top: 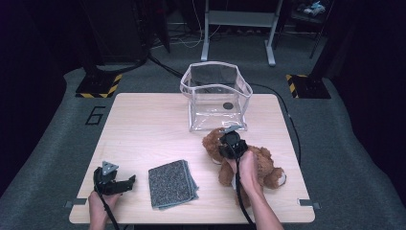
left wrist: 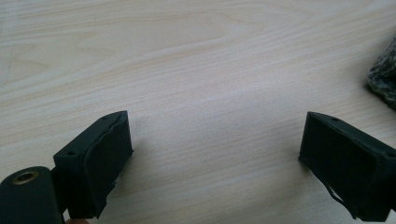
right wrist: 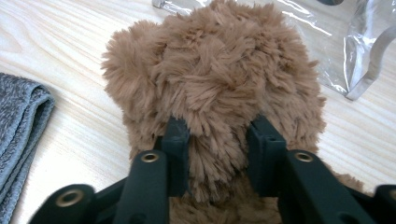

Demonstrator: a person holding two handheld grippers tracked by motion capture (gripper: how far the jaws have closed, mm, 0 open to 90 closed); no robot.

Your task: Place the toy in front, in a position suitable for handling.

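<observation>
You are resting your left gripper (top: 125,182) low over the near left corner of the pale wooden surface (top: 143,124), its jaws spread wide with nothing but bare wood grain between them in the left gripper view. Your left hand (top: 98,203) is holding it level, jaws pointing toward the folded grey fleece cloth (top: 172,183), which is lying just beside them on the near middle of the surface; a speckled edge of that cloth (left wrist: 384,77) is showing at the right border of the left gripper view.

Farther in, your right hand (top: 246,167) is lying over the fluffy brown teddy bear (top: 261,165), which is sprawled on the right half of the surface. Your right gripper (top: 230,139) is pinching the bear's head: in the right gripper view the two black jaws are pressing into the brown fur (right wrist: 215,88) from either side, and the pile is bulging up between them. The grey cloth (right wrist: 18,130) is showing at the left of that view, apart from the bear.

Beyond the bear's head, just past your right gripper, a clear plastic pouch with a white zipper rim (top: 216,88) is standing open and upright at the far middle of the surface. A small dark round spot is showing through its wall; what it is you cannot tell.
</observation>
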